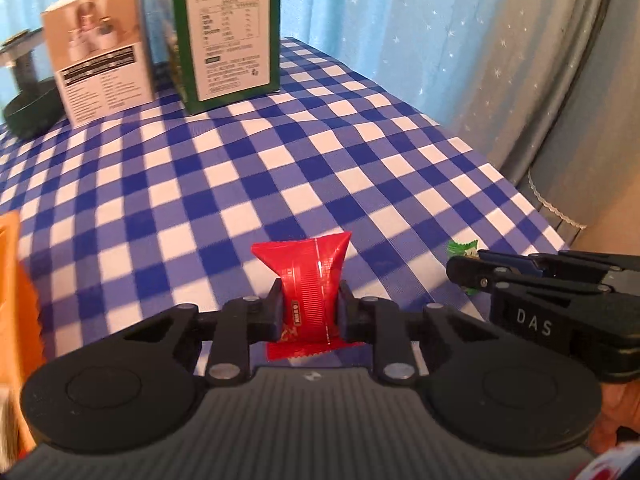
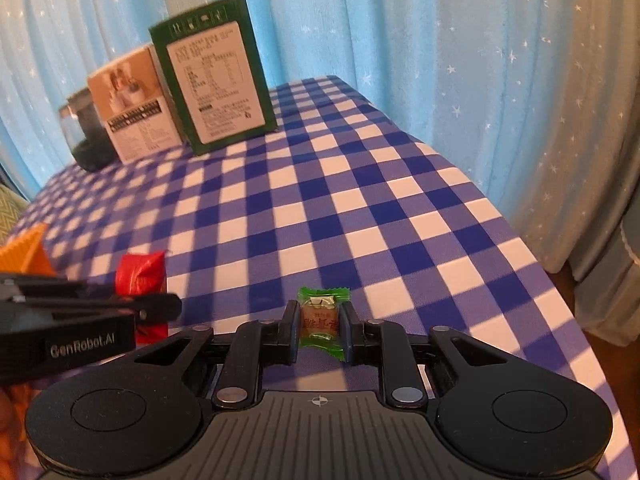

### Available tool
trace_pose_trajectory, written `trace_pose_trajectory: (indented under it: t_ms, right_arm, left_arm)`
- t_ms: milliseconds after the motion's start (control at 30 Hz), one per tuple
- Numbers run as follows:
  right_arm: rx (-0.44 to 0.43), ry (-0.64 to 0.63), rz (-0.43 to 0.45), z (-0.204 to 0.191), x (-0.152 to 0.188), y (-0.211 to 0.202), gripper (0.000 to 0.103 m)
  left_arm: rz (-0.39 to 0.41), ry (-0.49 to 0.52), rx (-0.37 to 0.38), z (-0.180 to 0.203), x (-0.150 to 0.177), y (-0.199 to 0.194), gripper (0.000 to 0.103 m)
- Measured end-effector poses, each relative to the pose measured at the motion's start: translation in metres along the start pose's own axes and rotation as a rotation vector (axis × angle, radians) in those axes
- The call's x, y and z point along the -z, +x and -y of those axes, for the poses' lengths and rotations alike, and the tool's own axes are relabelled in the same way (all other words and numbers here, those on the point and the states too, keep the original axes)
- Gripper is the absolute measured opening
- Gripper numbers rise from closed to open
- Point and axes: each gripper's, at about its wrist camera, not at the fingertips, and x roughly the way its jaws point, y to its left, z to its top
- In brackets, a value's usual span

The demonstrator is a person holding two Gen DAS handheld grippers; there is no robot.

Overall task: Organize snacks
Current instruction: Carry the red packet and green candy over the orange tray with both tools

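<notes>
Holding both: my left gripper (image 1: 308,312) pinches the red snack packet (image 1: 310,280), its long axis pointing away from me; my right gripper (image 2: 320,330) pinches the green candy (image 2: 322,320). An orange container (image 1: 12,288), probably the bin, lies left, nearest the left gripper.

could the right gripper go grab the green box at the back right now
Probably not as things stand: the right gripper is shut on a green-wrapped candy, so its jaws are occupied. The checked tablecloth between it and the green box looks bare, so the path itself seems free.
</notes>
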Motion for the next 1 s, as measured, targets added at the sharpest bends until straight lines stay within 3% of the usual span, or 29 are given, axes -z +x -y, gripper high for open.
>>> trace_pose_trajectory:
  t_ms: [367,667,1000]
  right_arm:
    - [-0.058,0.036,0.032,-0.012,0.041,-0.085,0.021]
    - [-0.079,-0.058,0.078,-0.038,0.064,-0.156,0.021]
    - [-0.115,-0.127,0.075,-0.066,0.096,-0.199,0.021]
  left_arm:
    - [0.055,-0.064,-0.025,0.012,0.051,-0.092,0.022]
    - [0.114,-0.088,-0.048,0.022,0.093,-0.167,0.022]
    - [0.145,-0.113,-0.088,0.019,0.138,-0.228,0.022]
